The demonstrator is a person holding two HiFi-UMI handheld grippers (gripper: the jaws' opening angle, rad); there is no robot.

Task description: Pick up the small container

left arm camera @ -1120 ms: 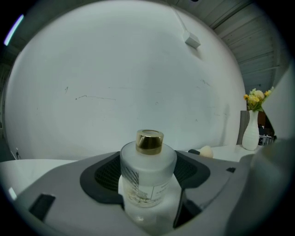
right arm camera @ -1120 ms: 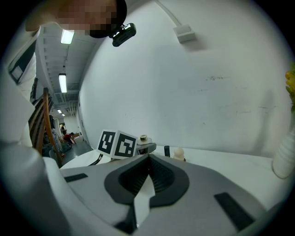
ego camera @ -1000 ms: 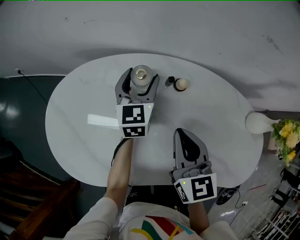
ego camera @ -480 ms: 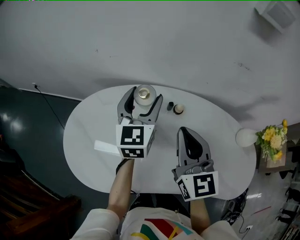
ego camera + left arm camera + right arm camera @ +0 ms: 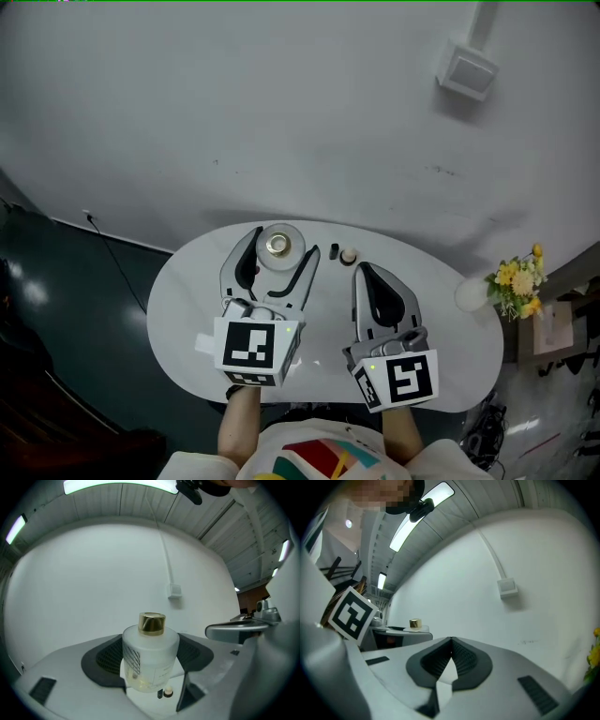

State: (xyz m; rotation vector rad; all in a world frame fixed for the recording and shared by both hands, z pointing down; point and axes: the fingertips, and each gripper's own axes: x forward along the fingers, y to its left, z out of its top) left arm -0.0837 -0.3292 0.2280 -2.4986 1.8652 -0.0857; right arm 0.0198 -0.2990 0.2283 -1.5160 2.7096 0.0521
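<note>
The small container [image 5: 277,246] is a frosted round bottle with a gold cap [image 5: 152,623]. My left gripper [image 5: 273,261] is shut on it, and its dark pads [image 5: 110,656] press the bottle's two sides. In the left gripper view the bottle [image 5: 150,663] is upright and held above the white oval table [image 5: 187,291]. My right gripper [image 5: 367,274] is beside it on the right, shut with nothing between its jaws. The right gripper view shows its own tips [image 5: 450,641] touching, and the gold cap [image 5: 415,623] far to the left.
A small black piece [image 5: 335,251] and a small round cream jar [image 5: 349,256] stand on the table's far side. A white round object [image 5: 472,294] and yellow flowers [image 5: 514,281] are at the right end. A white wall with a box [image 5: 466,67] lies beyond, and dark floor on the left.
The left gripper has risen off the table with the bottle in it and come back toward me. The view has pulled up and away. The right gripper has stayed shut and hardly moved.
</note>
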